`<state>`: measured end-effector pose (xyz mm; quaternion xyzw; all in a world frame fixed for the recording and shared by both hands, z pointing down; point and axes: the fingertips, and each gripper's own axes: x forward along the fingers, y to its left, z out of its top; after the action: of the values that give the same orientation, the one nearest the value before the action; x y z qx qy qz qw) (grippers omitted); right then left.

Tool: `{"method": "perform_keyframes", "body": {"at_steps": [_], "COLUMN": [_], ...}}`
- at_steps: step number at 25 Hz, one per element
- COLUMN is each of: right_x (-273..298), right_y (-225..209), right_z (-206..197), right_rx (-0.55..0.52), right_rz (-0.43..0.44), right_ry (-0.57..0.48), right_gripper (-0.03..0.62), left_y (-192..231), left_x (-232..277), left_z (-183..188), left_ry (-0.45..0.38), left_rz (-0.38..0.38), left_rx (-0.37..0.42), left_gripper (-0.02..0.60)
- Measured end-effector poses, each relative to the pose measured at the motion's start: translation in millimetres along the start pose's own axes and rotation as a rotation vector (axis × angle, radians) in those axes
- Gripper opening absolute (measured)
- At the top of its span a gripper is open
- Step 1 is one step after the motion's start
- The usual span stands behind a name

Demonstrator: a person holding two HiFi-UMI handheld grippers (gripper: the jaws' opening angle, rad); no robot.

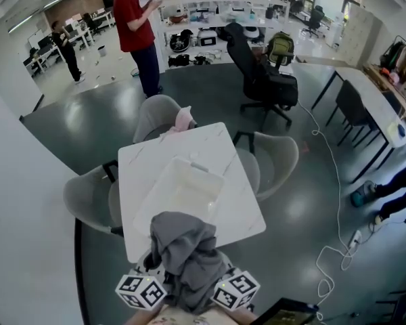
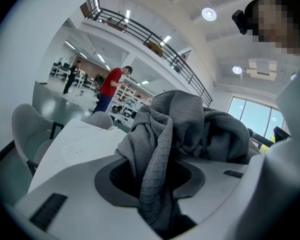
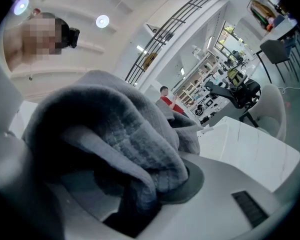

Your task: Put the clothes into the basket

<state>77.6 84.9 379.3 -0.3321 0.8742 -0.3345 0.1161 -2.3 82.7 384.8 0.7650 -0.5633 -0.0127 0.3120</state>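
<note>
In the head view, the grey cloth [image 1: 186,256] is held up just short of the white basket [image 1: 183,187]. It is pinched by the left gripper [image 2: 157,184] in the left gripper view and by the right gripper [image 3: 132,194] in the right gripper view. Carrying seems in hand; next it must be moved over the basket and dropped.

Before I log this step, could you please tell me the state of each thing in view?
Grey garment: bunched, gripped on both sides.
Left tongs: shut on the grey garment.
Right tongs: shut on the grey garment.
Basket: upright on the table, looks empty.
Pink cloth: draped over a chair.
</note>
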Motion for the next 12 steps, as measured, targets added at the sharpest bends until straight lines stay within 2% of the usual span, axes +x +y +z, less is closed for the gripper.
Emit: {"method": "perform_keyframes", "body": {"at_steps": [12], "right_x": [27.1], "right_y": [-8.9], "right_z": [0.0], "right_rx": [0.038], "right_rz": [-0.002], "right_ry": [0.027], "right_gripper": [0.121], "left_y": [20.0], "left_x": [15.1], "left_z": [10.8], "left_ry": [0.028], "left_rz": [0.029], "left_rx": [-0.012], "left_gripper": [0.130]}}
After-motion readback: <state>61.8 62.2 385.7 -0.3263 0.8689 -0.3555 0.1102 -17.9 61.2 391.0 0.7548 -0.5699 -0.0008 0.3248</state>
